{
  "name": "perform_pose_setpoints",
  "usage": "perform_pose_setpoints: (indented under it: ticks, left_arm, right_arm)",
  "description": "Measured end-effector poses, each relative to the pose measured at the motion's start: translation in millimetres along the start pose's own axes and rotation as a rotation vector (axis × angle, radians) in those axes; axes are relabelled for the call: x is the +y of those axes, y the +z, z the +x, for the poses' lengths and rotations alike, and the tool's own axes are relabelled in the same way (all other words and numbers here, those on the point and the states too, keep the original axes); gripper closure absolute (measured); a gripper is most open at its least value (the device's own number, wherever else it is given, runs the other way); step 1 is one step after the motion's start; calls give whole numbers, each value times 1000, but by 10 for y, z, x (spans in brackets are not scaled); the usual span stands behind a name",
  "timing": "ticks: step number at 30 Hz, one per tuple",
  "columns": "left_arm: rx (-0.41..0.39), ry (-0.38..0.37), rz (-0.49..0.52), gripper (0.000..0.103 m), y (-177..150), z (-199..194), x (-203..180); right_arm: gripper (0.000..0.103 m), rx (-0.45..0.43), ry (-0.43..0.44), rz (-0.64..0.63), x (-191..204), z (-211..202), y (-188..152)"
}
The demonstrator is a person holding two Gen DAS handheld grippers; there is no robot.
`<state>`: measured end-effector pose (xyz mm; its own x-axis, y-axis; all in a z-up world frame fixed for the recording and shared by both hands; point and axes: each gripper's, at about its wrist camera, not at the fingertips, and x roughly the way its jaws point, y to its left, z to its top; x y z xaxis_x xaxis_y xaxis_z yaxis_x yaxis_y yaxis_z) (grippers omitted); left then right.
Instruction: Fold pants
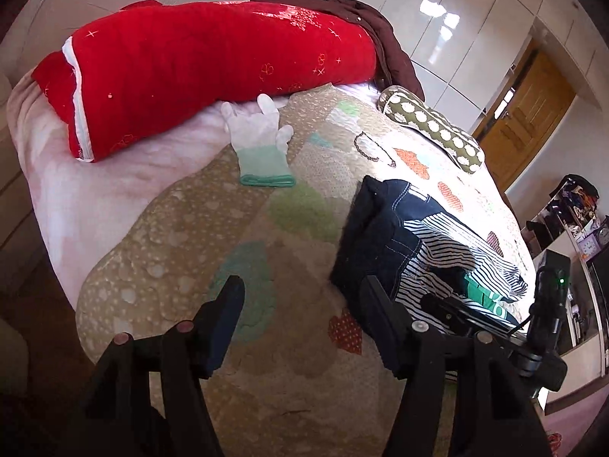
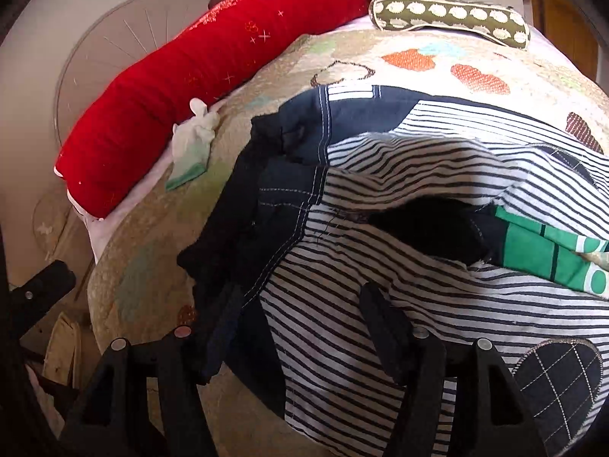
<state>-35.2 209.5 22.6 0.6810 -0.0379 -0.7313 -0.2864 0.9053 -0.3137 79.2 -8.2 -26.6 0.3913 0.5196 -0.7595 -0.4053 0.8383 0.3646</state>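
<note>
1. Pants (image 2: 380,205): crumpled heap of black-and-white striped cloth with dark navy denim panels and white stitching, lying on the quilt toward the right edge of the bed; dark opening near the middle of the heap, green-and-white cloth (image 2: 548,255) showing inside it at right.
2. Same pants (image 1: 430,243) in the left wrist view: bunched at the right side of the quilt, partly hidden at the bottom by the other tool.
3. Right hand-held gripper (image 2: 300,323): fingers spread wide, poised at the near edge of the heap, striped cloth lying between them; nothing clamped.
4. Left hand-held gripper (image 1: 304,316): fingers wide apart over bare quilt just left of the pants; nothing held.
5. Quilt (image 1: 198,228): beige patchwork with green, orange and red patches, covering the bed.
6. Glove (image 1: 262,144): white with green cuff, flat on the quilt near the far edge, well apart from the pants.
7. Red bolster (image 1: 213,64): long, along the far edge of the bed, just behind the glove.
8. Olive cushion (image 1: 434,129) with pale dots: at the far right corner, beyond the pants.
</note>
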Motion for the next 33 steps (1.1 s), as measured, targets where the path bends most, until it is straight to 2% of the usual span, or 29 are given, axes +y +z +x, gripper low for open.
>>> perform_pose_setpoints:
  ticks: [3,6,8,10,12,13,15,17,20,22,24,26,28,29,30,31,33]
  left_arm:
    - [24,-12,30,41,-44,141,-128]
    - [52,-37,74,41,-94,250,-271]
    - [53,-27,100,41,-117,285,-358]
    - [53,-37,110,41,-131,305,-421]
    - [54,-53,116,41,-149,323,-490]
    - [54,-61,122,41,-160,331,-529]
    - [61,-65,144,41,-190,344,-624]
    - [68,-71,172,41,-226,334,-712]
    - [73,-68,180,41,-253,291,-758]
    - [78,-66,172,41,-259,259,-743]
    - [78,-61,170,40,-257,228,-722]
    - [74,-49,174,40,-248,202,-701]
    - [70,-45,175,40,-231,185,-671]
    - [68,-44,174,40,-224,184,-656]
    - [67,-43,174,39,-219,190,-646]
    - [67,-41,175,39,-214,205,-637]
    - [74,-44,175,39,-221,239,-641]
  right_arm:
    - [34,-27,-28,63,-389,-110,-22]
    - [40,-67,-71,219,-1104,-377,-196]
    - [61,-108,-60,328,-1593,-674,-407]
    - [74,-143,-109,439,-2010,-1007,-592]
    - [67,-197,-221,511,-2195,-1355,-689]
    - [63,-229,-248,516,-2213,-1483,-672]
    - [61,-259,-226,499,-2159,-1585,-514]
    - [61,-261,-174,475,-2018,-1488,-236]
    - [61,-248,-30,433,-1721,-1131,268]
    - [61,-196,71,411,-1456,-749,555]
    - [61,-101,176,417,-1257,-294,730]
    - [61,-19,185,415,-1137,96,769]
    - [65,17,134,420,-1220,283,718]
    - [80,10,144,440,-1346,284,650]
    - [87,6,168,466,-1487,251,576]
    - [92,2,162,495,-1682,164,489]
    - [94,-34,152,562,-2061,-82,324]
